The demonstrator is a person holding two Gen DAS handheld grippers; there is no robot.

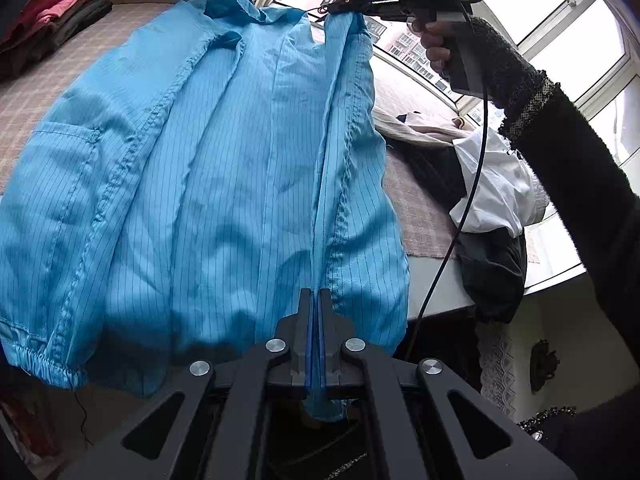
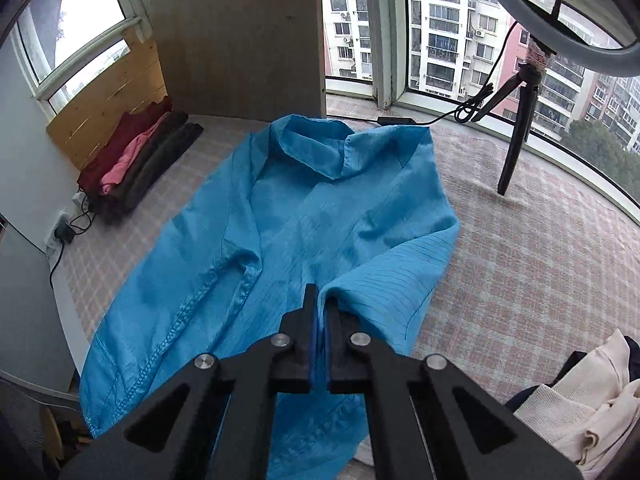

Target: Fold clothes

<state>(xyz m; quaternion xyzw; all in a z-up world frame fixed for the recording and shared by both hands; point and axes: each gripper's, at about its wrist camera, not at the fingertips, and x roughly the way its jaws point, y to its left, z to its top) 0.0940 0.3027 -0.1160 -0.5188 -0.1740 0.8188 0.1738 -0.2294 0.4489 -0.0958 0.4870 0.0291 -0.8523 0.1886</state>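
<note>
Checked cloth point(image 2: 520, 240), pinstriped blue jacket point(image 2: 320, 220)

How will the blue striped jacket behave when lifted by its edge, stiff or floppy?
Likely floppy: the blue jacket sags and creases between the left hand-held gripper and the right hand-held gripper. Probably light, since thin pinches of fabric carry it. Its slight sheen hints it may be slippery.

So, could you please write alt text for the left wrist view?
The left gripper is shut on the edge of a blue pinstriped jacket spread over a checked cloth, while the right gripper, held in a hand, pinches the jacket's far edge. Folded clothes sit far left; a clothes heap lies right.
</note>
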